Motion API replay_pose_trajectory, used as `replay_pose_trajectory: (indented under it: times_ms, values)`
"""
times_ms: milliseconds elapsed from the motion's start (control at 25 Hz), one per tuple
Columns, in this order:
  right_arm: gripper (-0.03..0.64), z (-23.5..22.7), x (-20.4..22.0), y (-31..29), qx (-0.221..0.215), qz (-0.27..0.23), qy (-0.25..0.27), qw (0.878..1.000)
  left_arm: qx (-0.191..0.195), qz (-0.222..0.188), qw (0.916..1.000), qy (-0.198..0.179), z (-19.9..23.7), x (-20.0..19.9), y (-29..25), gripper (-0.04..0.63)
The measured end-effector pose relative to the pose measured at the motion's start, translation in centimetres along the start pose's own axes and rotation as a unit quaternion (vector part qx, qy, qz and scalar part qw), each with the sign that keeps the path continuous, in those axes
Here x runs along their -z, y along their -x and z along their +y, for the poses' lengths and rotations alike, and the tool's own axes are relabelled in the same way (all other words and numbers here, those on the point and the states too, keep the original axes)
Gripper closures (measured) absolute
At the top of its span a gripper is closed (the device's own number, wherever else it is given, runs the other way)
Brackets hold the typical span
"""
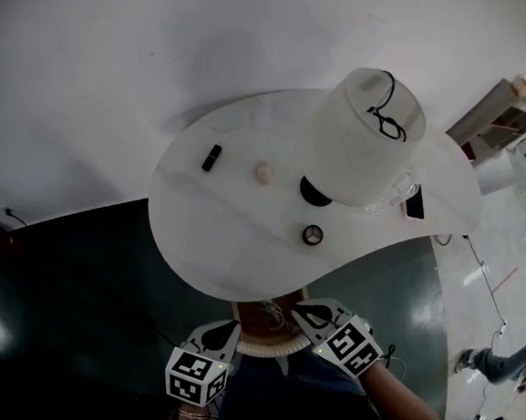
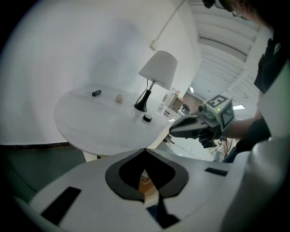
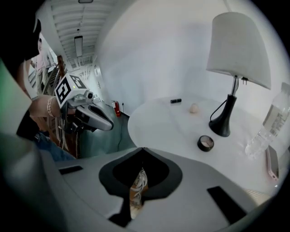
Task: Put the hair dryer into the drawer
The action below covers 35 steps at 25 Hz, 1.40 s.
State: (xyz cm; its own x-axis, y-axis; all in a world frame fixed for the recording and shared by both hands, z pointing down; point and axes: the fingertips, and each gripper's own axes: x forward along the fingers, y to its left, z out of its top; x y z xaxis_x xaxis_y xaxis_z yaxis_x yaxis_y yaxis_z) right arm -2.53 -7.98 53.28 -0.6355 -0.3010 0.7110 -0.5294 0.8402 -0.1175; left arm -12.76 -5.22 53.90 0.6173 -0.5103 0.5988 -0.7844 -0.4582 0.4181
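No hair dryer can be made out in any view. In the head view, below the white table's near edge (image 1: 251, 283), a brown thing with a pale coil on it (image 1: 270, 316) and a white rim lies between my two grippers; I cannot tell what it is. The left gripper (image 1: 230, 330) and right gripper (image 1: 307, 316) flank it, tips pointing toward the table. Both stand shut with nothing held: the left gripper's (image 2: 145, 151) tips meet, and so do the right gripper's (image 3: 143, 149). The brown thing shows through the slit beneath each pair of jaws.
On the table stand a white-shaded lamp (image 1: 366, 131) with a black base (image 3: 220, 128), a tape roll (image 1: 313, 235), a beige ball (image 1: 263, 171), a small black object (image 1: 211, 158), a clear bottle (image 3: 267, 131) and a phone (image 1: 414, 204). Dark green floor (image 1: 79, 303) lies at the left.
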Motion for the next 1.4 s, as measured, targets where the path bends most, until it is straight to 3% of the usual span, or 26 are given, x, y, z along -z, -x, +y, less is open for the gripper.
replay_pose_trajectory:
  times_ms: [480,760,1000,1200,1400]
  values:
    - [0.598,-3.6,-6.1,3.5,-0.002,-0.065,0.027,0.997,-0.050,-0.081,0.9951,-0.028,0.0,-7.3,1.9,0.580]
    - [0.598,-5.5,-9.2,6.1,0.006,-0.107,0.050,0.993,-0.072,-0.107,0.9892,-0.069,-1.0,-11.4,2.8,0.580]
    - [0.598,-6.8,-12.3,9.1,0.014,-0.151,0.075,0.986,-0.095,-0.147,0.9803,-0.091,-1.9,-15.2,4.0,0.580]
    - [0.598,-7.6,-15.5,11.9,0.031,-0.188,0.122,0.974,-0.103,-0.191,0.9711,-0.099,-2.7,-18.4,5.4,0.580]
    - [0.598,-7.8,-18.1,14.7,0.037,-0.238,0.132,0.962,-0.105,-0.227,0.9613,-0.117,-3.7,-21.3,7.0,0.580]
